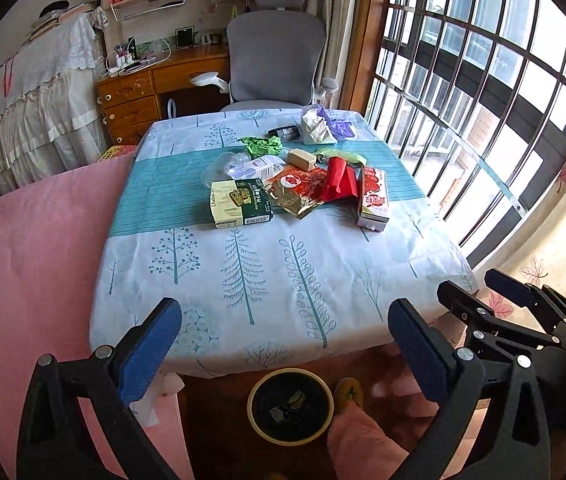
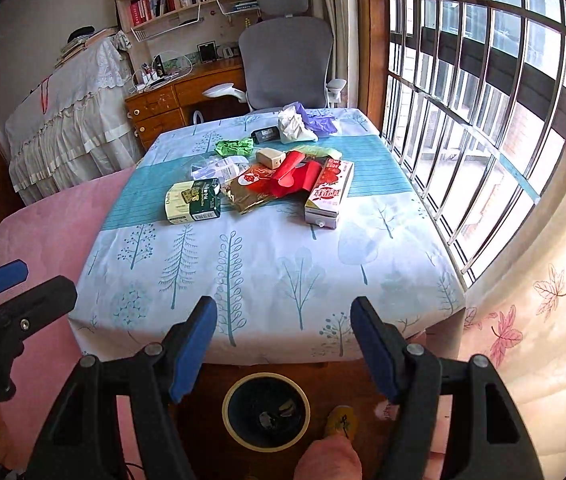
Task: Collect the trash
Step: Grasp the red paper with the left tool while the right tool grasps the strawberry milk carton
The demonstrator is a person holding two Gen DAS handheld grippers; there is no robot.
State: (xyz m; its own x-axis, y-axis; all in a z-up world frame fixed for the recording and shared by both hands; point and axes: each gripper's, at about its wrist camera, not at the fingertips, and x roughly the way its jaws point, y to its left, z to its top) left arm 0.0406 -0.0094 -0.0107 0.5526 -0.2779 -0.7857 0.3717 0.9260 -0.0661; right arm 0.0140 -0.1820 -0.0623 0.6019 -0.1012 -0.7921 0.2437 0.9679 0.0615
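Both tools hang at the near edge of a square table draped in a pale blue cotton cloth printed with teal trees (image 2: pixel 267 264), and neither has anything in it. The left gripper (image 1: pixel 283 344) has its blue ribbed pads spread wide with only the tablecloth showing between them; the right gripper (image 2: pixel 283 344) stands well open too, empty, just beside the left.

Judging by the layout, this is a reach between pickups. The round dark waste bin with a cream rim (image 2: pixel 265 411) sits on the floor directly below both tools, under the table's edge, with a few scraps already at its bottom, while the trash pile lies well ahead of the fingers, across the middle of the table.

Nearest ahead of the left gripper is a flat green-and-cream cardboard biscuit box (image 1: pixel 240 203), rigid and square-edged. Ahead of the right gripper lies a long white-and-red carton (image 2: pixel 329 194), and between the two a crinkled gold-and-red foil wrapper (image 2: pixel 255 192) under limp red plastic sheets (image 2: pixel 295 174). Farther off sit a crumpled green wrapper (image 1: pixel 263 145), clear plastic packaging (image 1: pixel 239 166) and wadded white paper (image 2: pixel 293 126).

The next move probably calls for carrying a gripper forward over the cloth to the nearest box, aligning the pads across its narrow sides, since the foil and film would likely crumple or slip.
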